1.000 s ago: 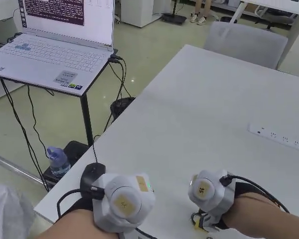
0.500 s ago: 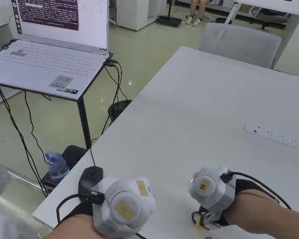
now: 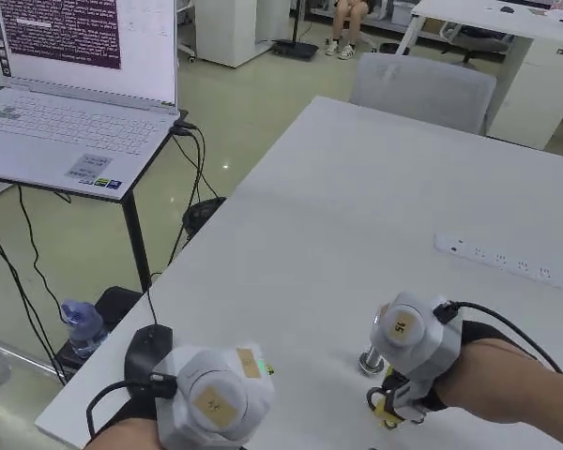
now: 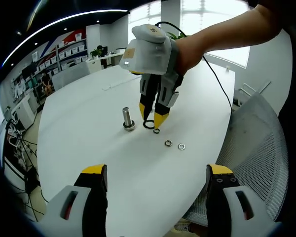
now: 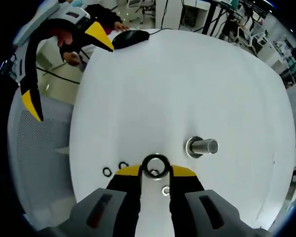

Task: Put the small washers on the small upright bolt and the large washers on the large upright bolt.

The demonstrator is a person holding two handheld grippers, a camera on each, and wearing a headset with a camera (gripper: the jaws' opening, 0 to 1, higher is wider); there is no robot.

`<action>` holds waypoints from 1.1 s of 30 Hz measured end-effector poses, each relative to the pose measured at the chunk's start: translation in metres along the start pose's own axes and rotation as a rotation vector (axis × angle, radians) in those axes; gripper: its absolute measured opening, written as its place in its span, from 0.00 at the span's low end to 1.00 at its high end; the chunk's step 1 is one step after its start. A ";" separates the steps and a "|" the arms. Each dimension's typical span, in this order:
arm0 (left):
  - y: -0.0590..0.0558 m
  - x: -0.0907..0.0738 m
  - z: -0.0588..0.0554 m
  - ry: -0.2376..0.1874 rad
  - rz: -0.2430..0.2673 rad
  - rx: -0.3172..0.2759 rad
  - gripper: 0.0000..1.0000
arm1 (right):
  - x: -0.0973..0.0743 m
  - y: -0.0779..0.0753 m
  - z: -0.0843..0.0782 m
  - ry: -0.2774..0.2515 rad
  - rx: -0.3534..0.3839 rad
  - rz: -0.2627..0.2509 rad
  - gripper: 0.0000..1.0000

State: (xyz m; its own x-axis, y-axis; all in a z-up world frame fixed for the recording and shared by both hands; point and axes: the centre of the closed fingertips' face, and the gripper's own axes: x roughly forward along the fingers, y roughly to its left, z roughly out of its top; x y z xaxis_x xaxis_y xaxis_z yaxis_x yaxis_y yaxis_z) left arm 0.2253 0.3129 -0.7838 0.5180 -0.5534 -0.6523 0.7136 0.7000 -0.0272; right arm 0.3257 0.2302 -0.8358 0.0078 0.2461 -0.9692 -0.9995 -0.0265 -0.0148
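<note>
Right claw [image 5: 155,172] grips large washer [image 5: 155,165] near upright bolt [image 5: 203,146].

Bright, even light, windows [image 4: 202,19] blown white; table [image 3: 357,216] glares softly, bolt [image 4: 128,118] barely shadows. Gripper views warp at edges, perhaps slightly soft.
</note>
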 end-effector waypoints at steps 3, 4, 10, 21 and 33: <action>-0.001 0.002 0.001 -0.003 -0.004 -0.003 0.84 | -0.008 -0.005 -0.005 0.000 0.013 -0.007 0.21; -0.001 0.002 0.001 -0.005 -0.009 -0.004 0.85 | -0.011 -0.007 -0.007 0.001 0.017 -0.010 0.21; -0.003 0.002 0.000 -0.001 -0.010 -0.001 0.87 | -0.030 -0.022 -0.009 -0.011 0.045 -0.029 0.21; -0.003 0.006 0.002 -0.026 -0.004 -0.029 0.95 | -0.045 -0.044 -0.001 -0.029 0.056 -0.047 0.21; -0.003 0.012 0.001 -0.018 -0.017 -0.029 0.99 | -0.042 -0.057 0.025 -0.053 0.055 -0.032 0.21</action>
State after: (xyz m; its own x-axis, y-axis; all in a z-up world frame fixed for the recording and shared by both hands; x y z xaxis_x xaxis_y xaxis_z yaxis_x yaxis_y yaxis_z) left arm 0.2299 0.3031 -0.7909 0.5149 -0.5730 -0.6376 0.7081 0.7035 -0.0604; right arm 0.3818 0.2462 -0.7883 0.0397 0.2972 -0.9540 -0.9989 0.0348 -0.0307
